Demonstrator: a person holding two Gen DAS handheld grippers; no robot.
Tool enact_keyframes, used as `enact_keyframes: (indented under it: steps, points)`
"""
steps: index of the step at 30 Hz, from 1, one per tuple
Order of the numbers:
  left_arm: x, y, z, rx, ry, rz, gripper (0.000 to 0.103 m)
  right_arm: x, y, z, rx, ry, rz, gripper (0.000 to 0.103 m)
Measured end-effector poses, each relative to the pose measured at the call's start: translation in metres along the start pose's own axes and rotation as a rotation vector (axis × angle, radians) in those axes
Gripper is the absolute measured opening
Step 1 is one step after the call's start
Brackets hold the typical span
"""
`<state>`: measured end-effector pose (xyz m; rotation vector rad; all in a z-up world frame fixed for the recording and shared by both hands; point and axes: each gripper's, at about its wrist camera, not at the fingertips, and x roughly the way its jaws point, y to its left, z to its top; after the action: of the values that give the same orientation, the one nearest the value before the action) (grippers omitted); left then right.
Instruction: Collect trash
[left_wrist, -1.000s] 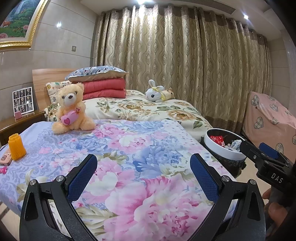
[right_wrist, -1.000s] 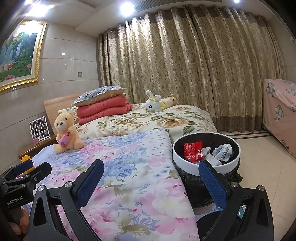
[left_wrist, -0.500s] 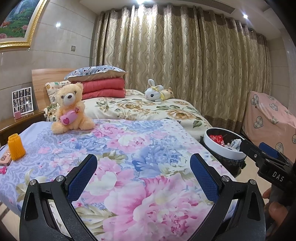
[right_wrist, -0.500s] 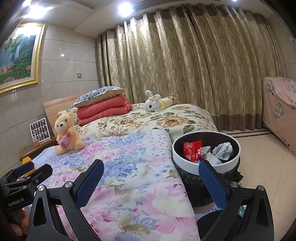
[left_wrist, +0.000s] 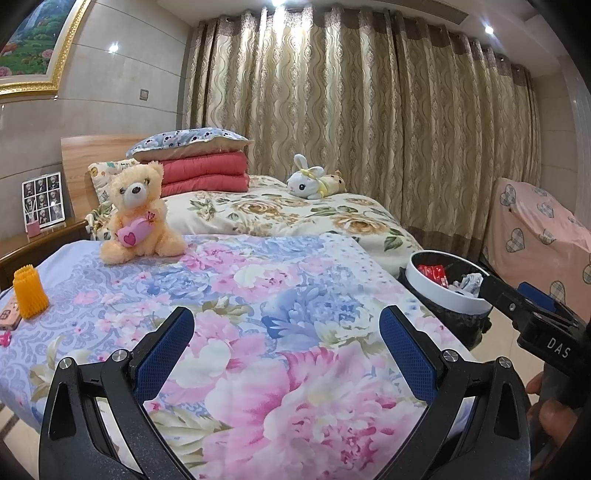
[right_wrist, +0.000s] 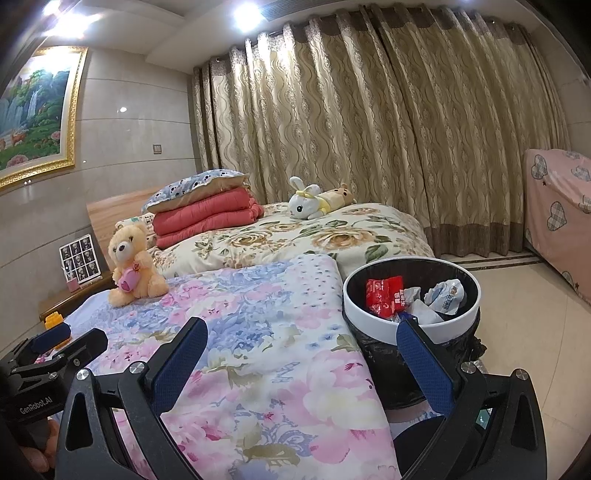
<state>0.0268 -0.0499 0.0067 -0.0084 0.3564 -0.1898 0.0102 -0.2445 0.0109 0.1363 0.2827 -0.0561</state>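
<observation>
While both tools hang empty over the floral quilt (left_wrist: 258, 332), you seem to be between pickups. Your left gripper (left_wrist: 286, 345) has its jaws spread wide with nothing between them, and your right gripper (right_wrist: 301, 360) likewise. Just beside the bed's edge, the trash bin (right_wrist: 373, 317) already holds a red wrapper (right_wrist: 384, 295) and crumpled paper (right_wrist: 447, 295). Farther left, the orange foam sleeve (left_wrist: 29, 297) looks like the next candidate; you would need to swing the left gripper toward it.
</observation>
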Motion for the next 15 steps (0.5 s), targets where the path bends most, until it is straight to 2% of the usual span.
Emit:
enact_keyframes:
  steps: [15]
  points:
    - [0.0083, 0.0021, -0.0033, -0.004, 0.03, -0.012, 0.103, 0.0029, -0.0022, -0.0023, 0.033, 0.033, 0.005, 0.103]
